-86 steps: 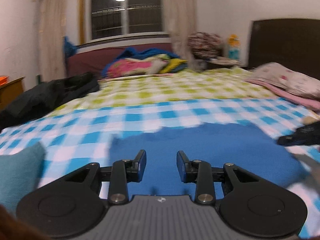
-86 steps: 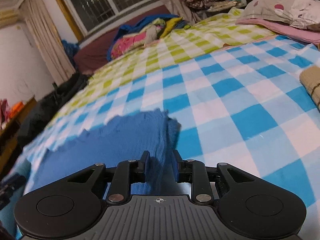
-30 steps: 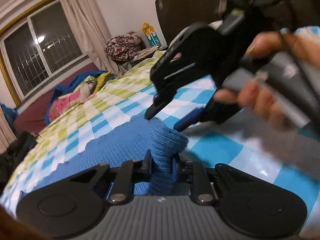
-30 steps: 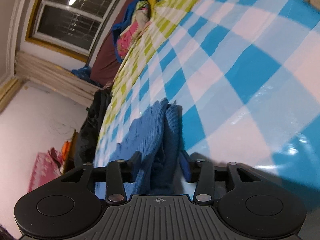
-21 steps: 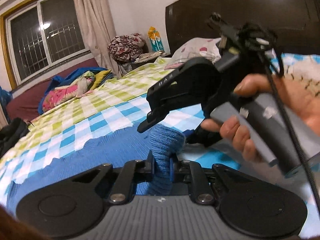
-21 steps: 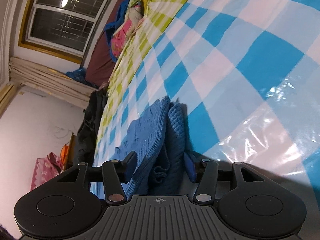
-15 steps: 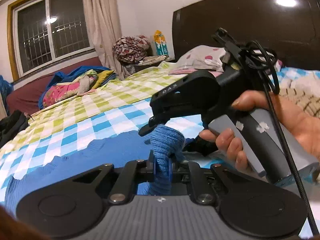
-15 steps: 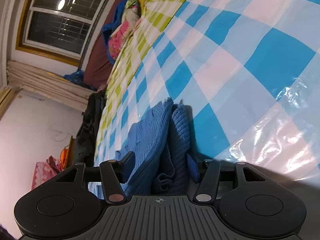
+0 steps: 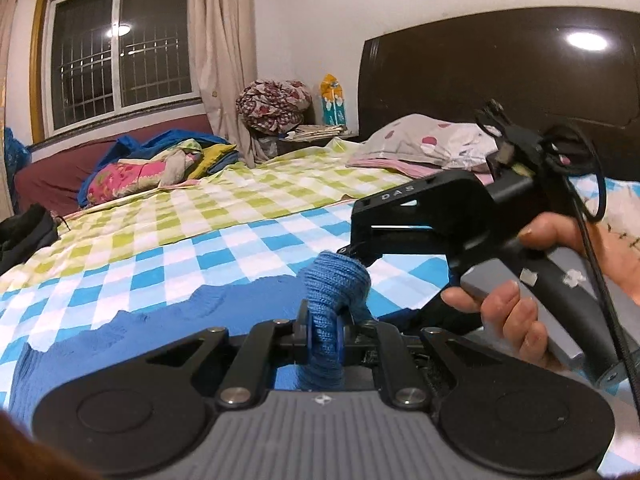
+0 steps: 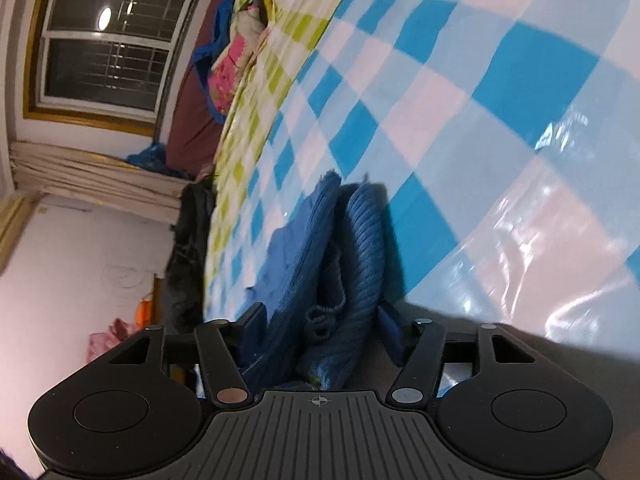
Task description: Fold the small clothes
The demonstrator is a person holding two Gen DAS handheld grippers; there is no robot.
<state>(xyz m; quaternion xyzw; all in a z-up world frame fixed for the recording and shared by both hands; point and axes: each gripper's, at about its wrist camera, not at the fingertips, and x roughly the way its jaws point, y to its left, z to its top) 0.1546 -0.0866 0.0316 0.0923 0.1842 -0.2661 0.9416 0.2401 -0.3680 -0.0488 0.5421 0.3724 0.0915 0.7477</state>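
A blue knitted garment [image 9: 160, 328] lies on the blue-and-white checked sheet [image 9: 240, 248]. My left gripper [image 9: 324, 320] is shut on a bunched fold of it, and the fold stands up above the fingers. In the right wrist view, my right gripper [image 10: 320, 314] has its jaws opening wide, with the doubled edge of the blue knit [image 10: 360, 240] loose between them. A person's hand [image 9: 512, 320] holds the right gripper's handle just right of the raised fold.
A spotted pillow [image 9: 424, 140] and a dark headboard [image 9: 480, 80] are at the far right. A heap of colourful clothes [image 9: 152, 164] lies at the back on the green checked sheet [image 9: 240, 196]. A black garment [image 9: 24, 232] is at the left edge.
My left gripper pinched tighter on the knit fold, rose with it and rolled level. The right gripper's jaws spread apart around the knit edge.
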